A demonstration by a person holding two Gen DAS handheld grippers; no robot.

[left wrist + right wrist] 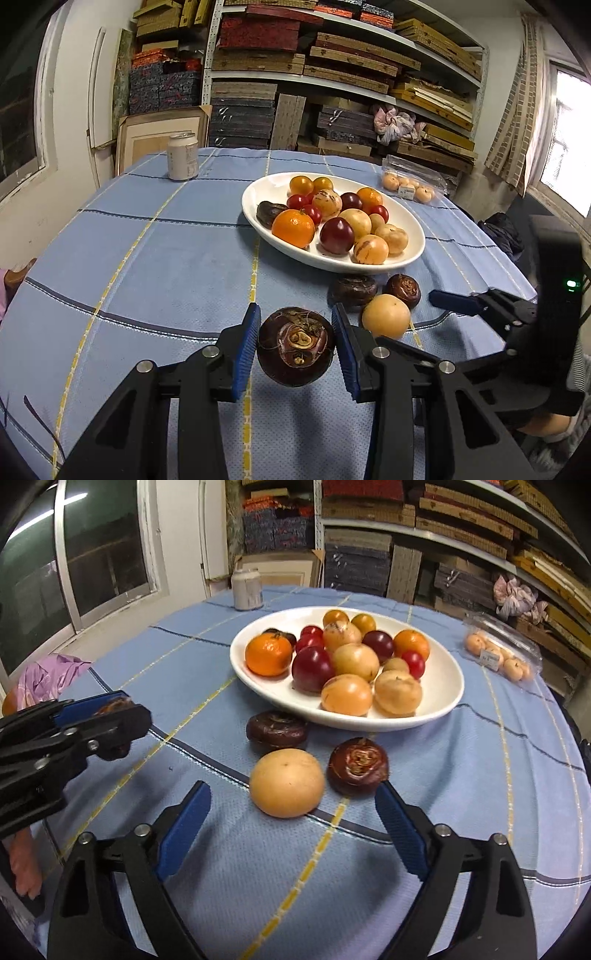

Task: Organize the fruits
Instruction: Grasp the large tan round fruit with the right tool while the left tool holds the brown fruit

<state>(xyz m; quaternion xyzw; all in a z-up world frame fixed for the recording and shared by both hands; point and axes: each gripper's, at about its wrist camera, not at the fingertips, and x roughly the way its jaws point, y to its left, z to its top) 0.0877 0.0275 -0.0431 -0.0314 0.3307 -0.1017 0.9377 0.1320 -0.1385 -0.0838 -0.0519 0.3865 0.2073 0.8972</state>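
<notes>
round rough-skinned water chestnut

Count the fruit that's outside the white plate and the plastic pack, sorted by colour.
Dark brown fruit: 3, one in the left gripper, two on the cloth
Pale yellow fruit: 1, on the cloth
Total: 4
</notes>
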